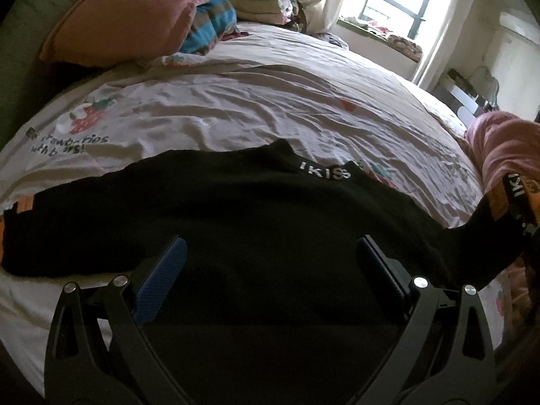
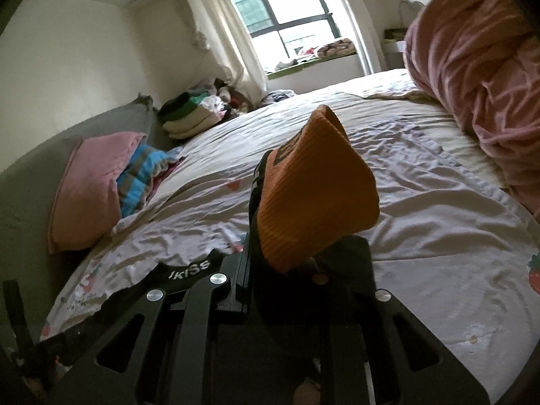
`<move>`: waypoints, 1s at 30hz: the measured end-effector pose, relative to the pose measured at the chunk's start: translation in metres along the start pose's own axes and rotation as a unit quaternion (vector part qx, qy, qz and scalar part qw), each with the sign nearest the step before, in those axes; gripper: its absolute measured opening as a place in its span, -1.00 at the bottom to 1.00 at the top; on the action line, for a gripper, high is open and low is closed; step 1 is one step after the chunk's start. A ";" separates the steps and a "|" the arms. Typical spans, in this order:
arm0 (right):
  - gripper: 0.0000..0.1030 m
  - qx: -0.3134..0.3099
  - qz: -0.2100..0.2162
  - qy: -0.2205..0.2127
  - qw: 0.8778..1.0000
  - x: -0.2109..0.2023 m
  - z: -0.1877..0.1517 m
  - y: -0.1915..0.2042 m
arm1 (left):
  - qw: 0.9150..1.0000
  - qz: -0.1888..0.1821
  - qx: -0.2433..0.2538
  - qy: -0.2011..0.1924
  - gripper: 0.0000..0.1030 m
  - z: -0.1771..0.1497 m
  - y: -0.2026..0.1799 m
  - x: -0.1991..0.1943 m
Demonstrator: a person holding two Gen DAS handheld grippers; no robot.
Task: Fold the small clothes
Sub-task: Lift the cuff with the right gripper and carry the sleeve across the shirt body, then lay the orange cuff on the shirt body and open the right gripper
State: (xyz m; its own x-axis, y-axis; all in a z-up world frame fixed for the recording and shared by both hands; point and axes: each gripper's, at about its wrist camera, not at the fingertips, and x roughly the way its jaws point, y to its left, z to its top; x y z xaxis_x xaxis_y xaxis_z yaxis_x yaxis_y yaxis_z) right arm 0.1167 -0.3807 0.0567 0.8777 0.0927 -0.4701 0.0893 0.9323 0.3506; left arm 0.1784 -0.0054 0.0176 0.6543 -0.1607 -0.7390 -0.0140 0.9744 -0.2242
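Left wrist view: the left gripper (image 1: 270, 253) hovers with its jaws wide apart above a black garment (image 1: 236, 209) spread flat across a rumpled white bedsheet (image 1: 270, 101). Nothing sits between the blue pads (image 1: 165, 270). White lettering marks the garment's far edge. Its right end rises off the bed toward the frame edge. Right wrist view: the right gripper (image 2: 287, 256) is clamped tight on that lifted end, where an orange ribbed cuff (image 2: 317, 202) stands up from the jaws. A pink pillow (image 2: 91, 185) lies at the left, and a window (image 2: 280, 10) is behind.
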 end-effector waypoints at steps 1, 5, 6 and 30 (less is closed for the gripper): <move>-0.71 -0.005 0.002 0.002 1.000 0.003 -0.001 0.006 | 1.000 -0.005 -0.005 0.001 0.82 0.000 0.003 0.000; -0.71 -0.023 0.013 0.009 1.000 0.010 -0.005 0.029 | 0.999 -0.020 -0.024 0.007 0.82 0.000 0.016 0.004; -0.71 -0.028 0.015 0.011 0.999 0.013 -0.007 0.035 | 0.999 -0.021 -0.028 0.008 0.82 0.000 0.019 0.004; -0.71 -0.135 0.058 0.090 0.985 0.078 -0.074 0.153 | 0.995 -0.050 -0.082 0.016 0.82 -0.003 0.071 0.016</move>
State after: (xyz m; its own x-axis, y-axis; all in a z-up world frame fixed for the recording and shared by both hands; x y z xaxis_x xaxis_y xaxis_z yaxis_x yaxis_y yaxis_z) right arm 0.1637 -0.2053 0.0134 0.7747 0.2427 -0.5840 -0.1570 0.9683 0.1942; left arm 0.1856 0.0610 -0.0126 0.6336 -0.2641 -0.7271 -0.0751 0.9145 -0.3976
